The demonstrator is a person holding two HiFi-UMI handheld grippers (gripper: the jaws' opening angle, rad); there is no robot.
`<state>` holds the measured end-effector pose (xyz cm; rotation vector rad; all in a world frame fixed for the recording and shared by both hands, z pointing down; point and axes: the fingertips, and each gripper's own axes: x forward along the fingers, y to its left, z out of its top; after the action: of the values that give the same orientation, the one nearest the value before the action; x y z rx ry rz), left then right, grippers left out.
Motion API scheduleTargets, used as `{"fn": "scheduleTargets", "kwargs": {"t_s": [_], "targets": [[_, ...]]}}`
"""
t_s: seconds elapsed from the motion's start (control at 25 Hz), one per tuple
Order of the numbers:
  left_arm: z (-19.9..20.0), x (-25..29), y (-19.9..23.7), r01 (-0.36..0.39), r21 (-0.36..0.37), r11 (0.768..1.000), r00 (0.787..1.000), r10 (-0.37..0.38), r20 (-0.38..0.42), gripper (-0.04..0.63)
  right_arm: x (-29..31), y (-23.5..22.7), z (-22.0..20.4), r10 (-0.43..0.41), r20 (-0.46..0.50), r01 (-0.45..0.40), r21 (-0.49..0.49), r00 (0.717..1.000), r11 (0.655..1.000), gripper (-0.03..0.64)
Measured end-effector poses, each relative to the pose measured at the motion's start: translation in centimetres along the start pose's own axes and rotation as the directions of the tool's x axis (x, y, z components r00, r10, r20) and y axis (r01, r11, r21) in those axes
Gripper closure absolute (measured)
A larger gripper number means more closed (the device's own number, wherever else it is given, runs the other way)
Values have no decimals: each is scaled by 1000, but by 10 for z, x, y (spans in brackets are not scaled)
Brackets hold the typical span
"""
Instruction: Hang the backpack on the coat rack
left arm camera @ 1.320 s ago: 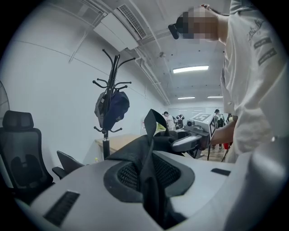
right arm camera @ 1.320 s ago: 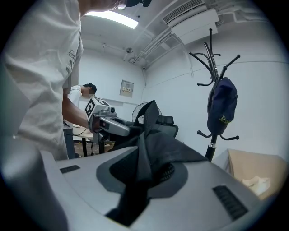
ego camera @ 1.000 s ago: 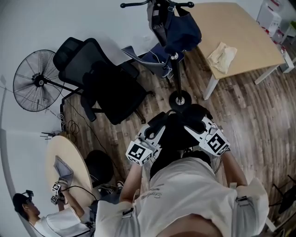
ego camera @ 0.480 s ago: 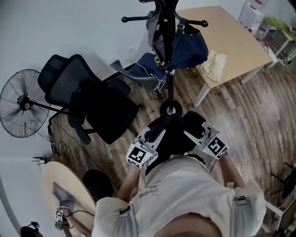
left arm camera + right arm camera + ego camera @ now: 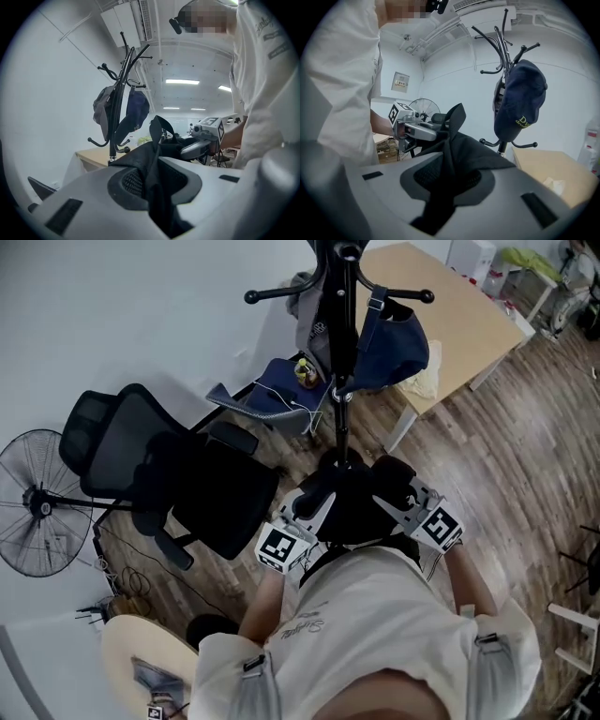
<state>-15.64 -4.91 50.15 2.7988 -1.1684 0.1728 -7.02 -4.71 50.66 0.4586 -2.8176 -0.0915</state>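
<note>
The brown wood-plank floor fills most of the head view, and a pale wooden bench stands on it at the upper right, against the white wall. Left of centre is a black mesh-backed office chair, with a round black pedestal fan beyond it at the left edge. A tall black metal coat rack with curved hooks rises just ahead of the person, its base near the bench's white leg. The black fabric backpack is off the rack – it is held up in front of the person's chest, close to the foot of the rack and between the two tools. A navy blue bag hangs from a hook on the rack's right side, with a grey one next to it. The left gripper is clamped on a fold of the backpack, the dark cloth pinched between its jaws; the right gripper is likewise closed on the fabric from the other side – each tool shows in the other's view, pointing inward. A crumpled pale cloth lies on the bench's near edge.
</note>
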Motion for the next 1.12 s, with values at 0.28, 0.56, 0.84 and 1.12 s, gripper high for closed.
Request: {"fn": "scheduleTargets", "kwargs": {"t_s": [0.28,0.56,0.84,1.12], "targets": [[0,9,28,60,4,998,998,-60,-9,523,20,-15,2,-55,-16,56,32,998,998,551],[-6,16,44,45,-9,999,997,-45,-60,523,35,-26,-8,-31,24,30,45,999,999,551],[-16,28,61,3,-48,999,995,-8,-101,522,47,-44,-19,38,25,-40,44,999,998,551],[-26,39,79,-25,-65,998,991,16,-134,514,61,-60,-31,113,18,-114,39,993,993,549]]}}
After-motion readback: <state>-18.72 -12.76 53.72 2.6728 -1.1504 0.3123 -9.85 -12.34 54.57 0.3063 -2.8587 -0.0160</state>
